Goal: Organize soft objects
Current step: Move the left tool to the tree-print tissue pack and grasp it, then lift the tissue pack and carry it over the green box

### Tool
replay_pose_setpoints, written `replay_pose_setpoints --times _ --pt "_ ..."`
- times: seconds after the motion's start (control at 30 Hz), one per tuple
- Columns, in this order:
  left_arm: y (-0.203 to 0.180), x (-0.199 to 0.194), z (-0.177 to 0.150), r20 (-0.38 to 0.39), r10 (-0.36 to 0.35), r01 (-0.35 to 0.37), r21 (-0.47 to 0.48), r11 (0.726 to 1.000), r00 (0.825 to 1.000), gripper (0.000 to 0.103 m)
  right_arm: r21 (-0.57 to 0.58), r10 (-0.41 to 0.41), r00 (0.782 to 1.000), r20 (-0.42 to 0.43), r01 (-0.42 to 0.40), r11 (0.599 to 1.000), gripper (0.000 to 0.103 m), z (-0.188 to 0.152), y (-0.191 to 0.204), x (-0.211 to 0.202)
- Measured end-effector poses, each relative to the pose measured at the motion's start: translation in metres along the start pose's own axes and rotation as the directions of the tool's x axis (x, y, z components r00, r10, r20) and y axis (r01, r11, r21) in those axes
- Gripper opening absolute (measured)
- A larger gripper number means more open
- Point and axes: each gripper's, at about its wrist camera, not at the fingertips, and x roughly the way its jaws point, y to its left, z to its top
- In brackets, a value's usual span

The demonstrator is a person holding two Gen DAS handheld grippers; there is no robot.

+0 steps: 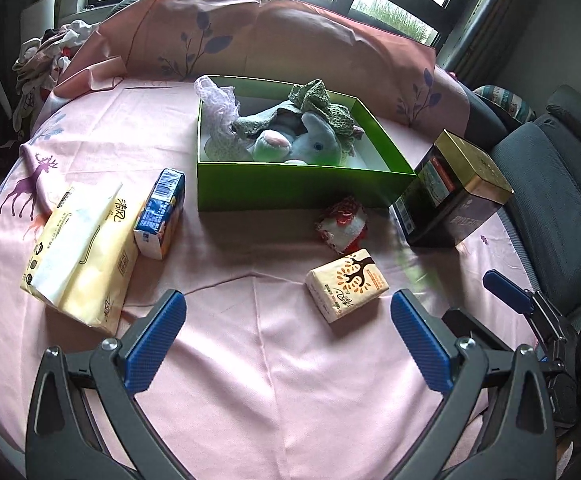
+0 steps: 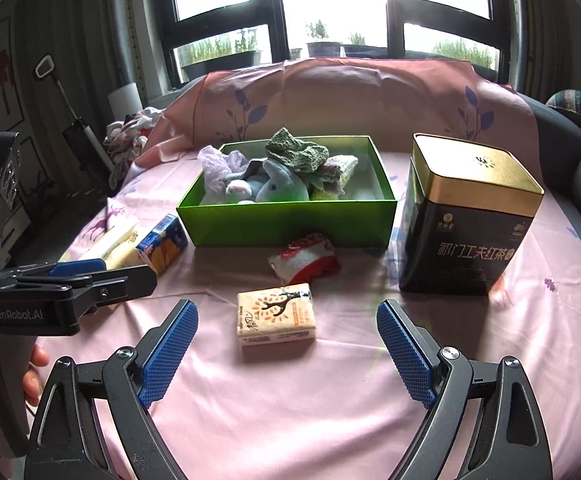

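I am holding both grippers wide with nothing in them. The tissue pack [image 2: 276, 314] is lying just ahead, between my right gripper [image 2: 286, 344] fingers. My left gripper [image 1: 288, 332] is hanging close beside, so they might bump and knock the sock [image 2: 304, 258].

Black claw [image 2: 286, 350] frames, blue ribbed pads [image 2: 168, 354], silver screws.
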Motion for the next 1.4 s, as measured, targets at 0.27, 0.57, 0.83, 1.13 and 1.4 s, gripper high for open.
replay_pose_setpoints --times 0.27,0.57,0.83,1.13,1.4 --pt "-0.004 0.022 -0.005 -0.059 -0.034 0.034 0.007 0.999 0.998 0.102 0.002 0.04 0.998 -0.048 -0.04 0.999 0.091 -0.017 -0.012 0.021" --pt "-0.009 0.054 -0.007 -0.135 -0.086 0.084 -0.017 0.996 0.987 0.102 0.015 0.119 0.989 -0.091 -0.118 0.993 0.091 -0.027 -0.023 0.051" --pt "-0.018 0.081 -0.003 -0.179 -0.119 0.116 -0.028 0.993 0.977 0.102 0.001 0.154 0.979 -0.133 -0.155 0.988 0.091 -0.03 -0.027 0.079" --pt "-0.024 0.106 0.007 -0.202 -0.136 0.132 -0.033 0.991 0.97 0.077 -0.039 0.198 0.966 -0.164 -0.207 0.977 0.082 -0.02 -0.023 0.107" --pt "-0.031 0.117 0.004 -0.23 -0.142 0.152 0.026 0.988 0.963 0.055 -0.066 0.229 0.958 -0.172 -0.243 0.968 0.062 -0.015 -0.015 0.116"
